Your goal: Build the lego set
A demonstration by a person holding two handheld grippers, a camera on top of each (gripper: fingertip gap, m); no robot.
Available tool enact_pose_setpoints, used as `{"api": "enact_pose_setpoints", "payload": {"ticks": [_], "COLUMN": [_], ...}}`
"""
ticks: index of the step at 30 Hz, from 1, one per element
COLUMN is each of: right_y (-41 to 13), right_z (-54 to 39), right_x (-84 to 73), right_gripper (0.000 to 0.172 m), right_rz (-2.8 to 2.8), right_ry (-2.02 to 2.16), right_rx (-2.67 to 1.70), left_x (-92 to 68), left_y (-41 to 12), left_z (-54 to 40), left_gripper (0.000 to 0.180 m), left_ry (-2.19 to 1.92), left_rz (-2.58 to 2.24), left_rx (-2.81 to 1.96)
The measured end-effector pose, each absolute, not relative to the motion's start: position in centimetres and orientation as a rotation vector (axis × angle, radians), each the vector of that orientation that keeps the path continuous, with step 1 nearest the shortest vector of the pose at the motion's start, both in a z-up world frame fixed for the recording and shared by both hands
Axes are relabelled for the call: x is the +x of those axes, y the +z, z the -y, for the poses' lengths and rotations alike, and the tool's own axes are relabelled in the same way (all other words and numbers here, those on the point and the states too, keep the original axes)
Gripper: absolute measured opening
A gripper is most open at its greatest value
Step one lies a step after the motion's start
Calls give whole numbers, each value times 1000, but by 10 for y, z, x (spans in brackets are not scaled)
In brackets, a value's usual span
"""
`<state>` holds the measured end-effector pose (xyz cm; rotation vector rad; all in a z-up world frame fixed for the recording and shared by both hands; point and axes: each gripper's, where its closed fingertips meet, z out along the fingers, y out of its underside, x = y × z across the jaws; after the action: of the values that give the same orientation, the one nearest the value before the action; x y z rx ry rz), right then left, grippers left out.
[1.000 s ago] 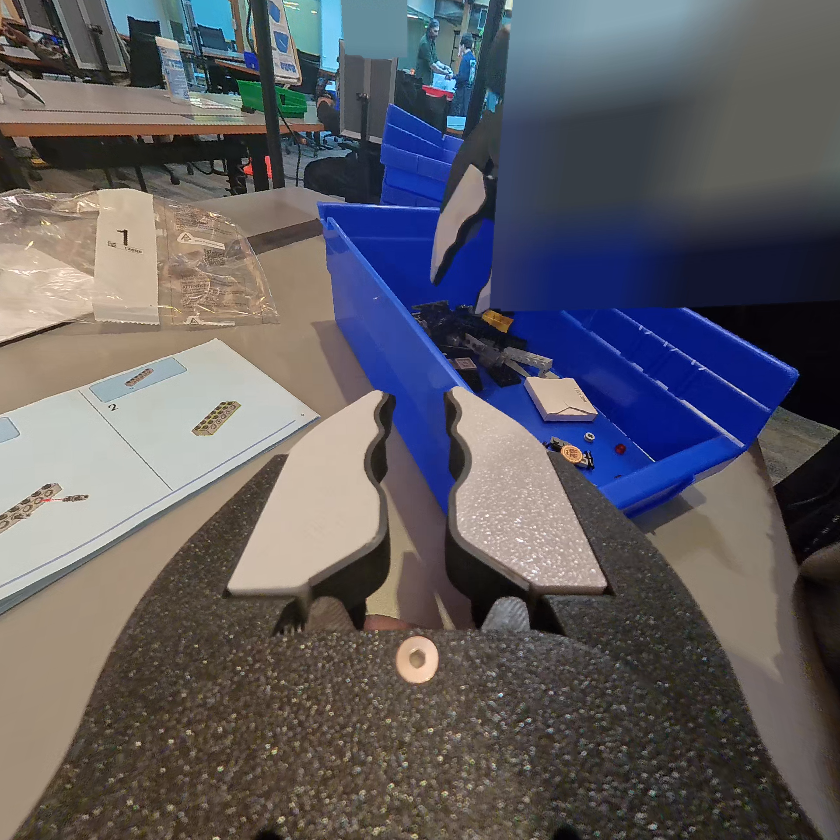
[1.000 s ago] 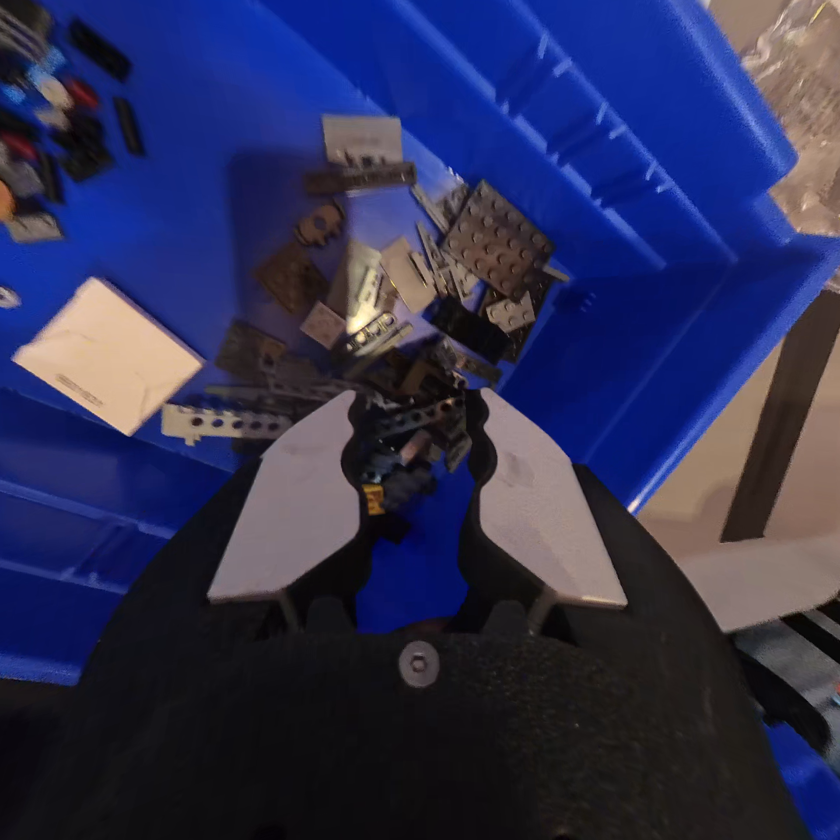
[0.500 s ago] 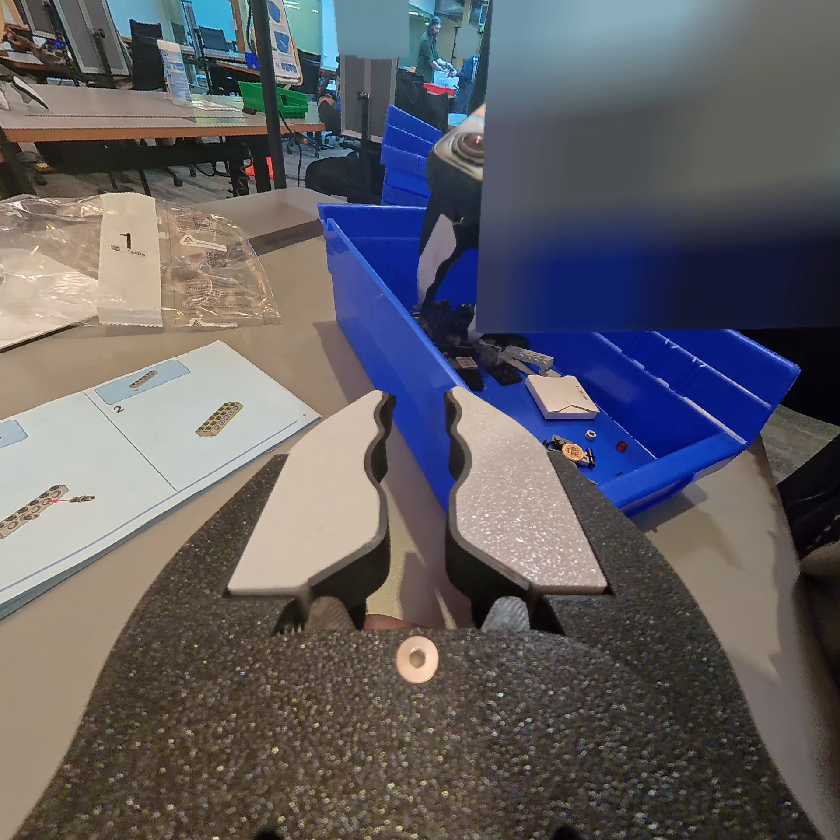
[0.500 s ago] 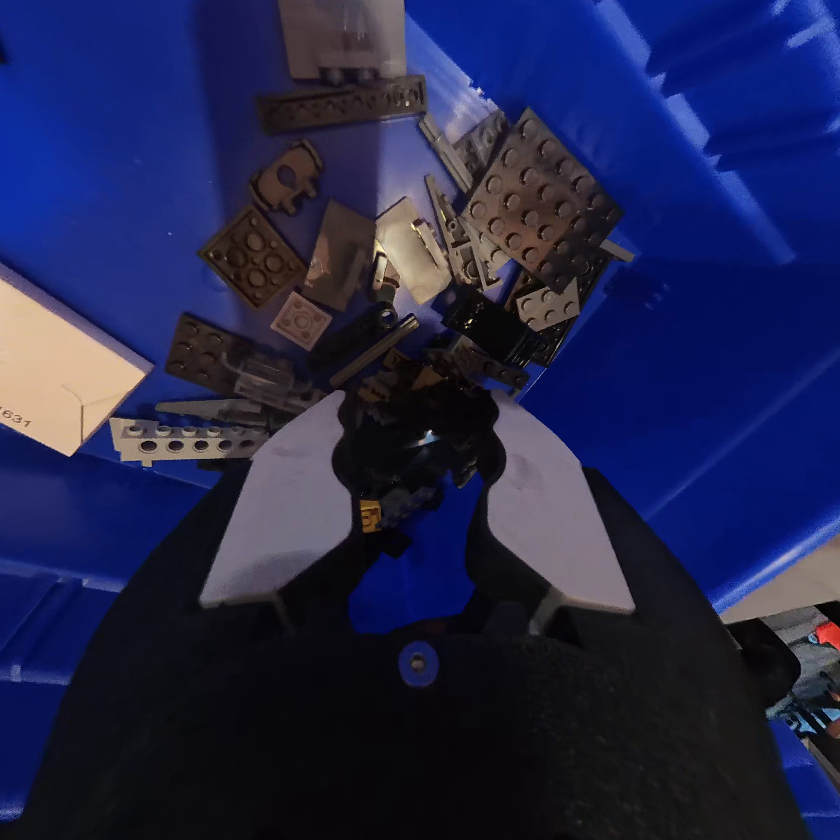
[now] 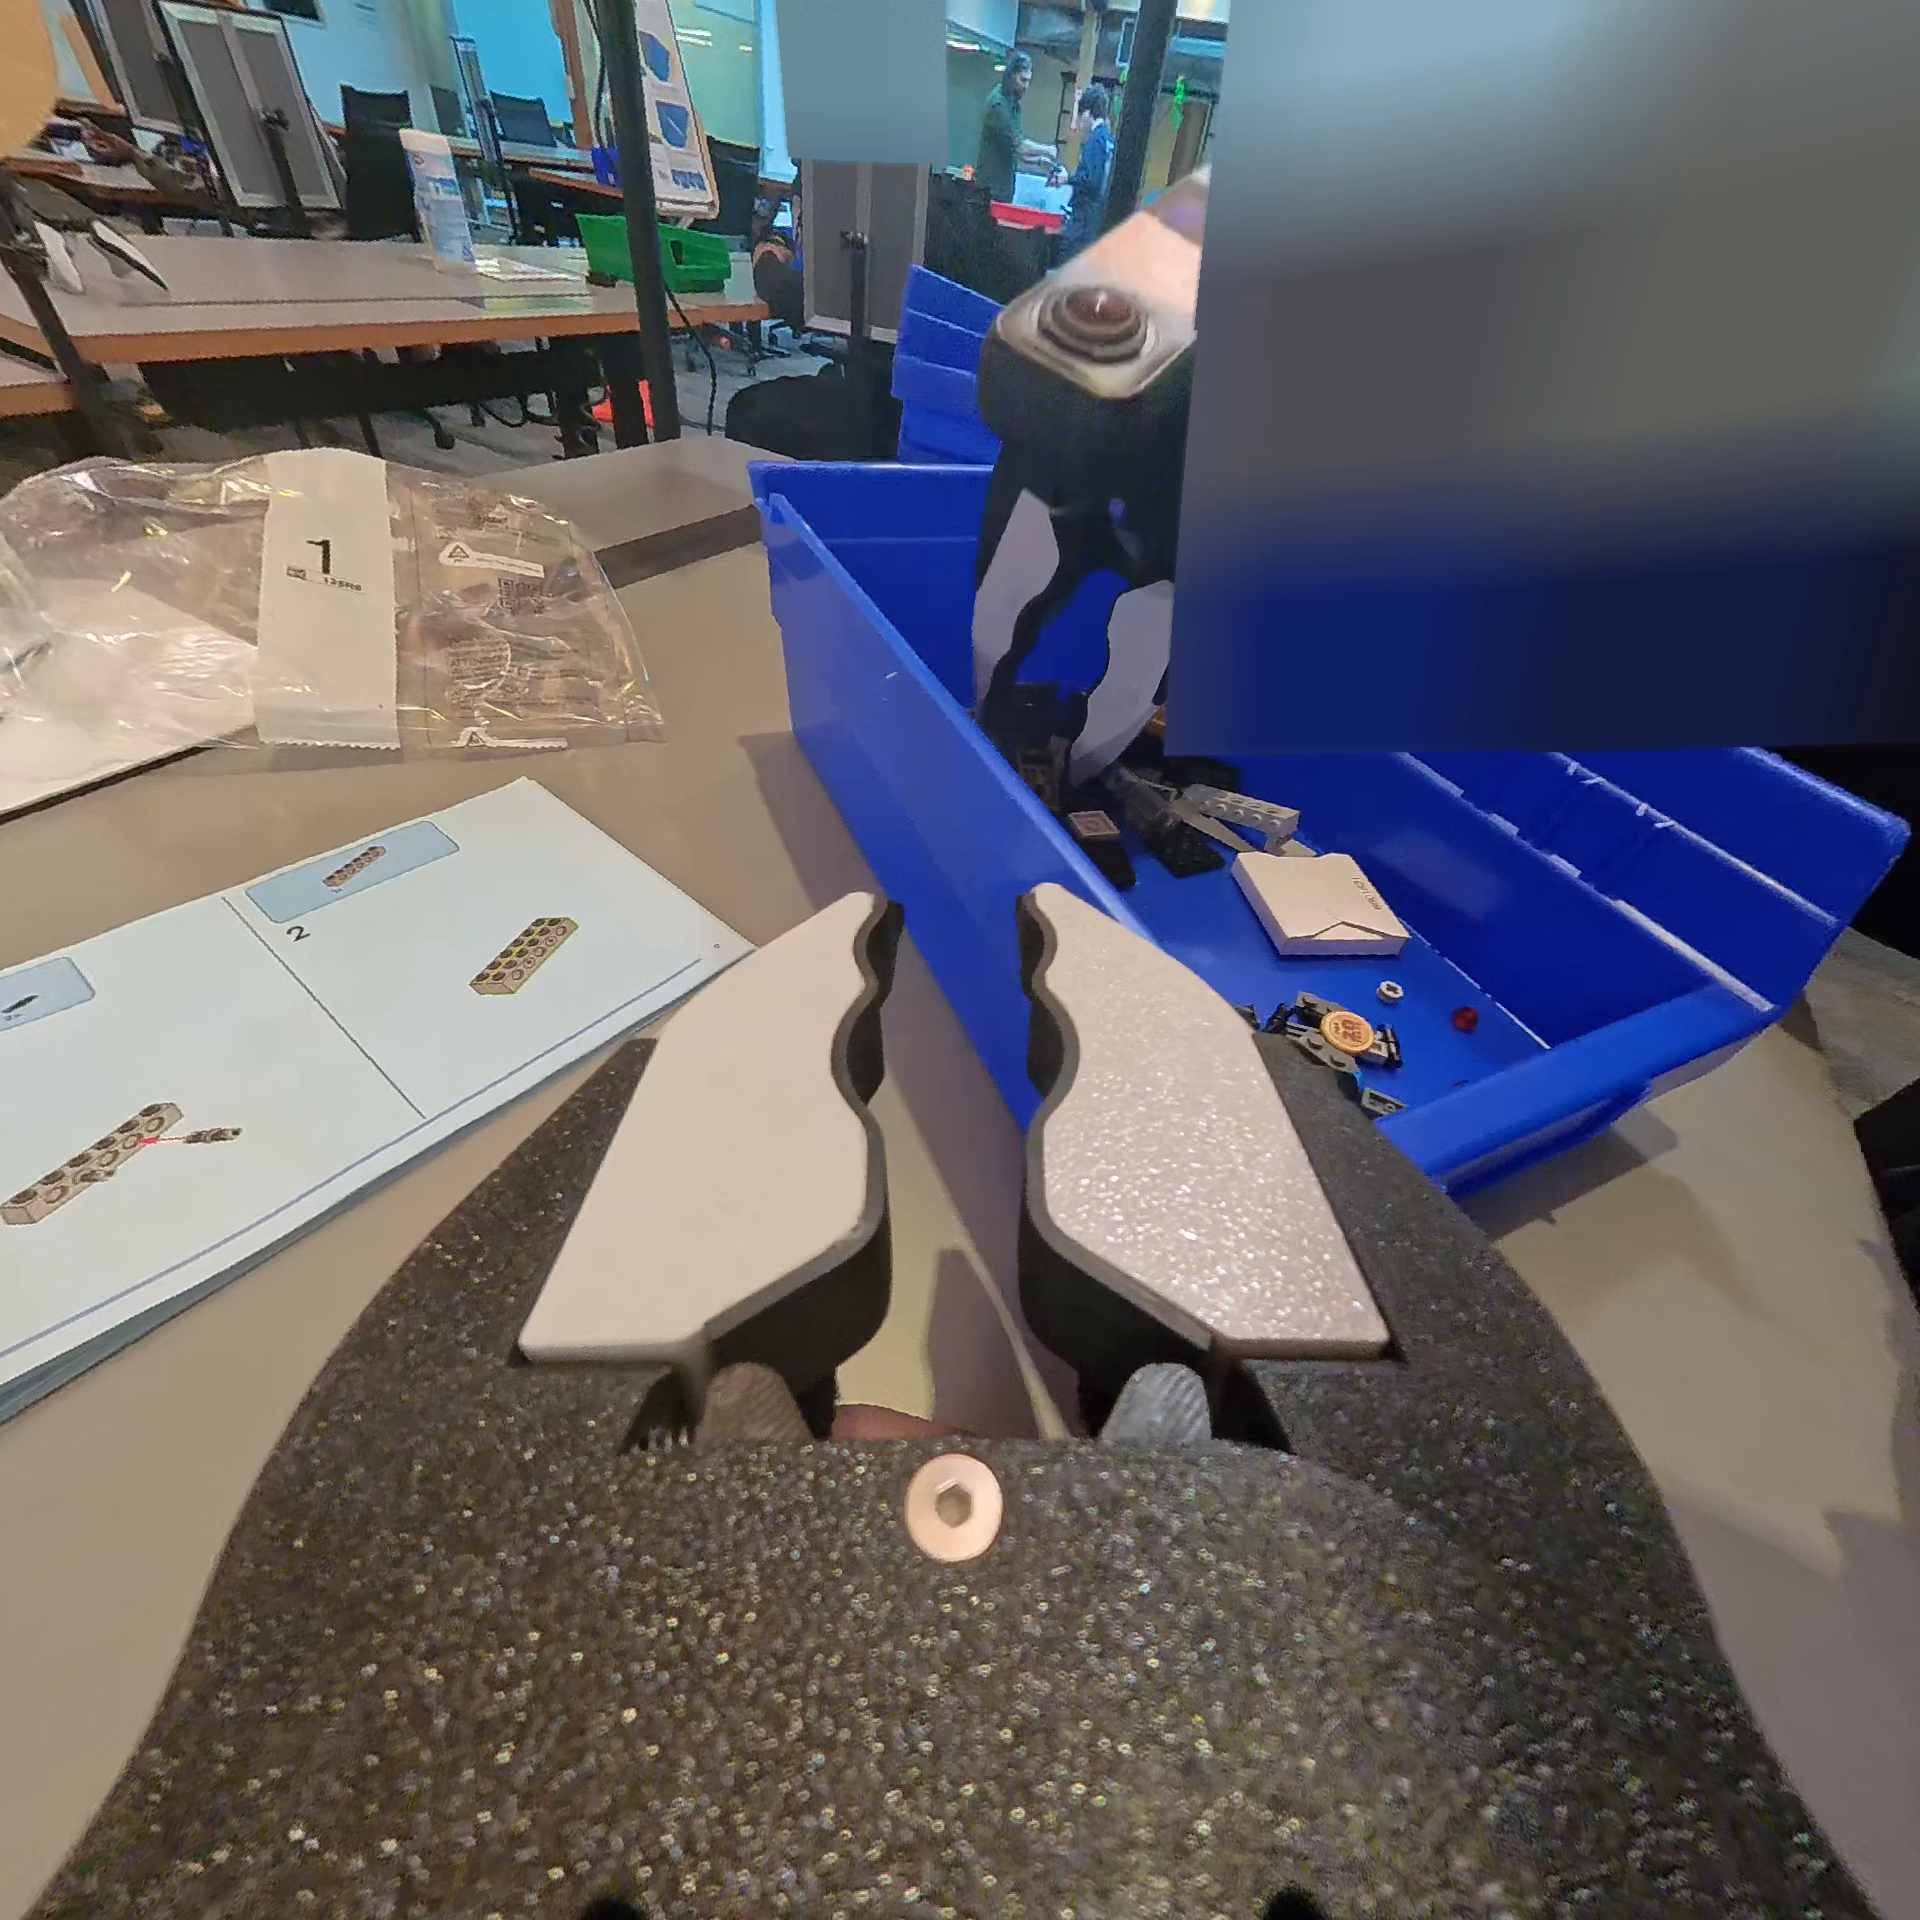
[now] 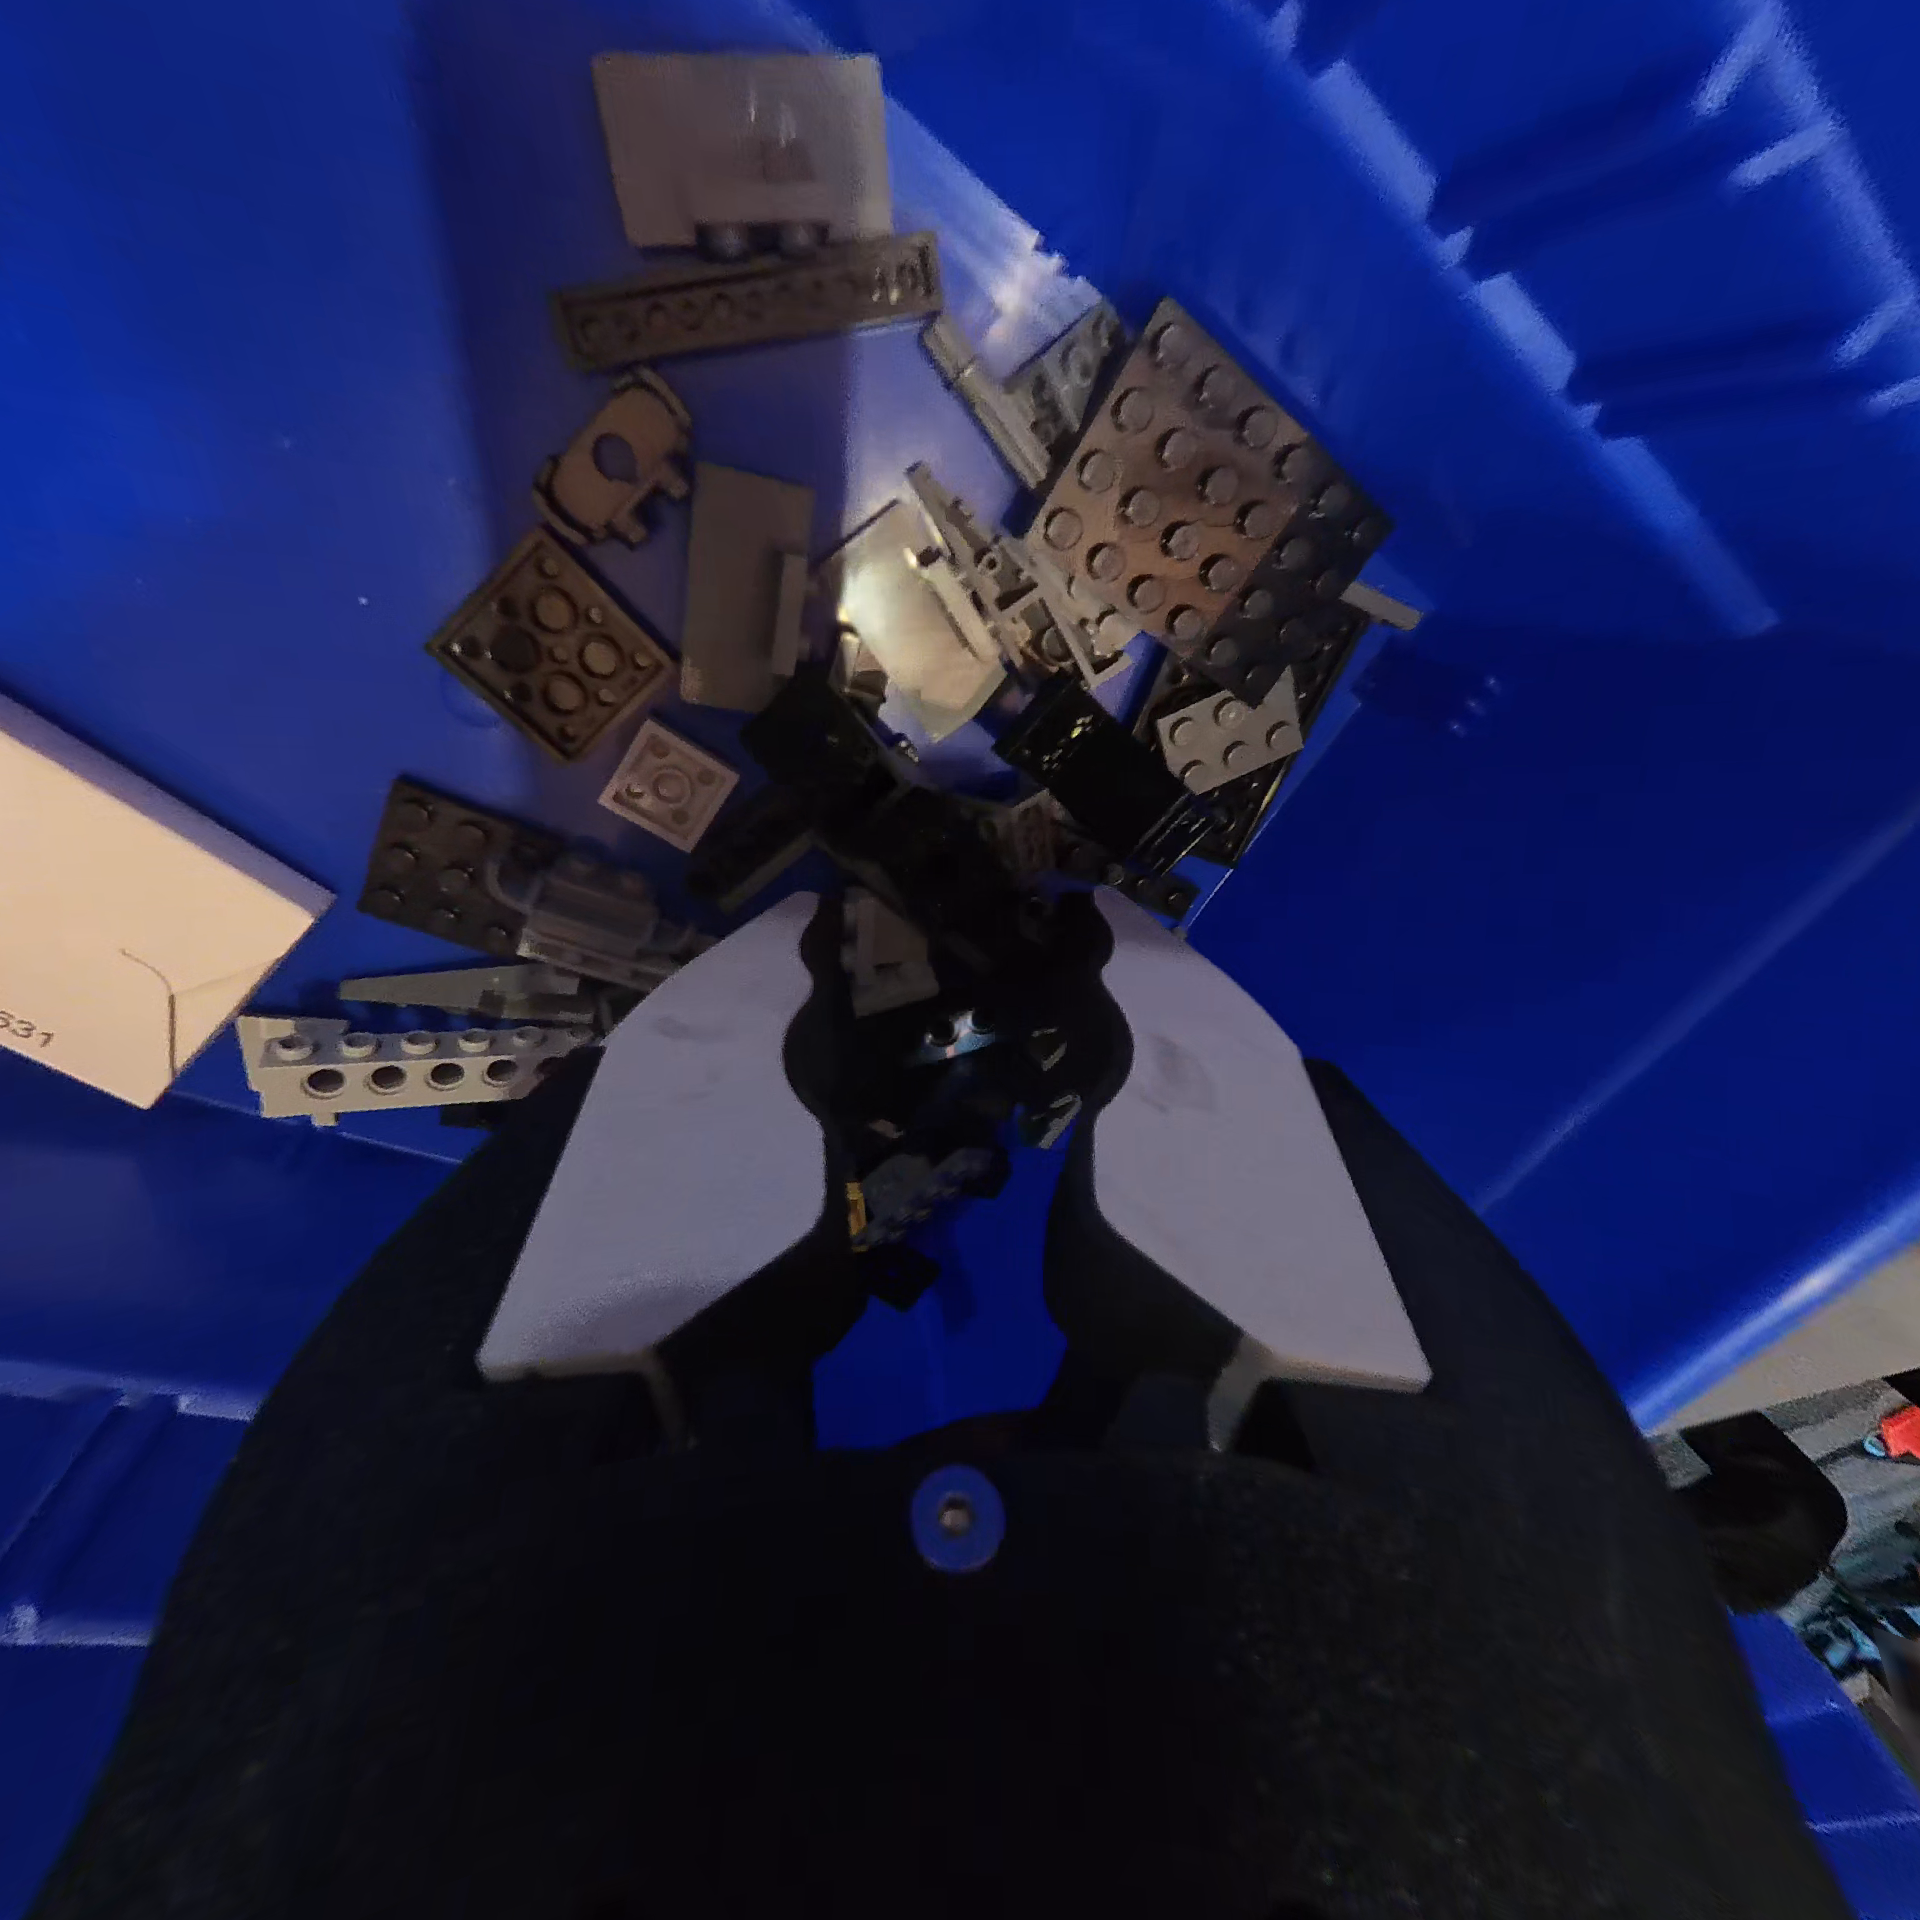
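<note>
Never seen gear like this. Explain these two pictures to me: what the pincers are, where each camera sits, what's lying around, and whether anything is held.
These are two hand-held grippers, each with two grey fingers and a camera looking forward along them.

The left wrist view looks over the left gripper. It is open with nothing between its fingers, over a grey table beside a blue bin. An instruction booklet and a clear plastic bag lie on the table. The right gripper shows farther off, reaching down into the bin.

The right wrist view looks down that gripper into the bin onto a pile of building-block pieces, beside a small white box. Dark pieces lie between its spread fingers; whether it grips one, I cannot tell.
</note>
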<state>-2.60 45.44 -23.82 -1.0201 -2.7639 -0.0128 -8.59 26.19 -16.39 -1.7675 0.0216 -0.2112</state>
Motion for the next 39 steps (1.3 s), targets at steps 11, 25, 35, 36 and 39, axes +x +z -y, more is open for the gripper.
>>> {"api": "enact_pose_setpoints", "payload": {"ticks": [11,25,35,36,39], "right_y": [-142,-176,-230,-234,-244], "right_z": [-482,-496,-474,-475,-479], "right_x": [27,262,312,314,319], "right_gripper": [41,6,0,0,0], "right_rz": [2407,2149,2303,2311,2328], "right_ry": [281,278,262,248,219], "right_rx": [-1243,-1785,-1994,-2011,-2046], "left_x": [-86,-84,-80,-80,-79], "left_y": [-167,-163,-167,-167,-168], "left_z": [-263,-262,-266,-266,-267], "left_gripper": [23,24,23,23,23], "left_ry": [-119,-103,-83,-77,-68], "left_rz": [-55,-66,-68,-71,-76], "left_rx": [-1787,-1767,-1766,-1766,-1766]}}
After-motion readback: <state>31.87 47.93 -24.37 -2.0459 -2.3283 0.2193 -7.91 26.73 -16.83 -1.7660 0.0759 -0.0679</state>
